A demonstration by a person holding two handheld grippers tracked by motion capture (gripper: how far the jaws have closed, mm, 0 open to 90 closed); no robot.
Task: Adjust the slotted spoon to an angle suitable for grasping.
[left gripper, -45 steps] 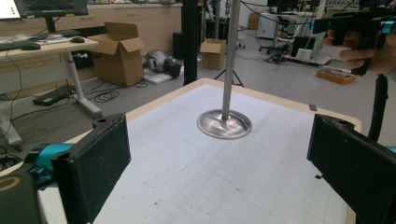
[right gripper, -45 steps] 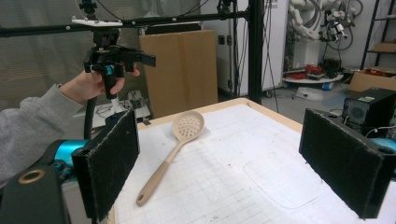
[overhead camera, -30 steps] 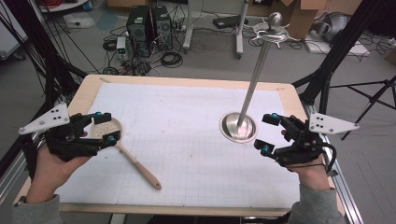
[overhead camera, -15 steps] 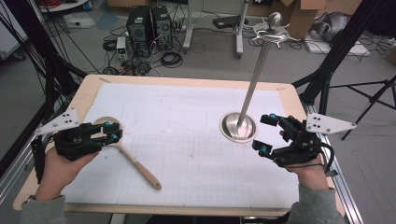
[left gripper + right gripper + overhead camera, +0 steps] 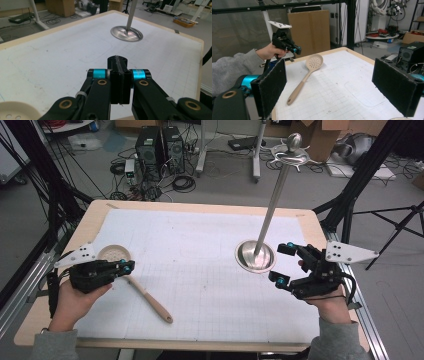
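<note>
Left claw (image 5: 124, 266) shut over the spoon, right claw (image 5: 283, 263) wide open by the stand

Nearest the person, the left claw sits low over the tabletop (image 5: 200, 210) at its left side with the jaws pressed flat together and nothing between them; they've just been closing. In the left gripper view the pads meet, and the spoon's (image 5: 142, 287) pale slotted bowl peeks in at the bottom left corner, so the spoon isn't gripped. It lies flat on the tabletop, bowl just beside the left claw, handle running back toward the near edge. Over on the right, the right claw hovers with its jaws spread far apart and empty, just beside the metal stand (image 5: 255, 255), whose round base sits farther back with its pole rising up.
</note>
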